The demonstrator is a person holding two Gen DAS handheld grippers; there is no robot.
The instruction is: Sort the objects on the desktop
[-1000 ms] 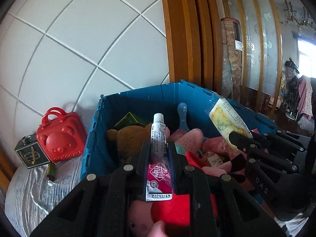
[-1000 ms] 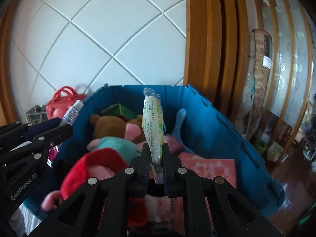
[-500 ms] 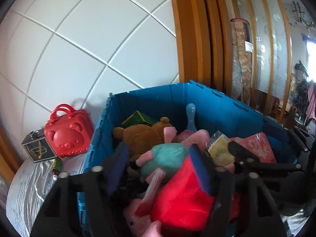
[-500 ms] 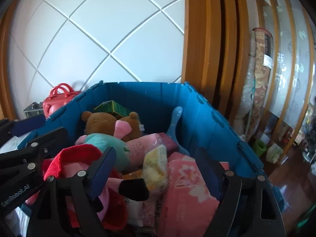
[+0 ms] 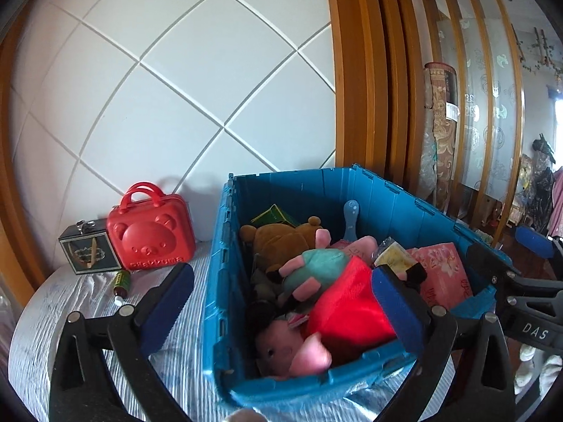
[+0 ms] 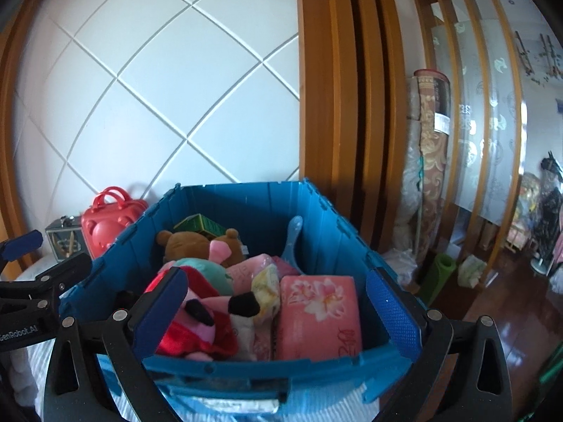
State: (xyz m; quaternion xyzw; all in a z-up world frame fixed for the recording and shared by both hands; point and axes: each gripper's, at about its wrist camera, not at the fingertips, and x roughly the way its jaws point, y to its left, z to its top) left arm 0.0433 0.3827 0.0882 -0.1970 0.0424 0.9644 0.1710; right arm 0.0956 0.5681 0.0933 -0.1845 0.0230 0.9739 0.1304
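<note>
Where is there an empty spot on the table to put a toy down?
Bare striped tablecloth lies left of the blue plastic bin, in front of the red bear-face case, dark green box and small green bottle. The bin itself is crowded with plush toys and pink packs.

Left claw (image 5: 281, 302) is spread wide, its blue-padded fingers far apart and holding nothing. Right claw (image 6: 278, 311) is likewise spread wide and empty, level beside it.

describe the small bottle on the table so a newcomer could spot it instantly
Start at the blue bin; left of it, against the wall, stands a red bear-face case. The small bottle lies on its side just in front of that case: green-labelled, pale cap, the only thing lying flat there.
</note>
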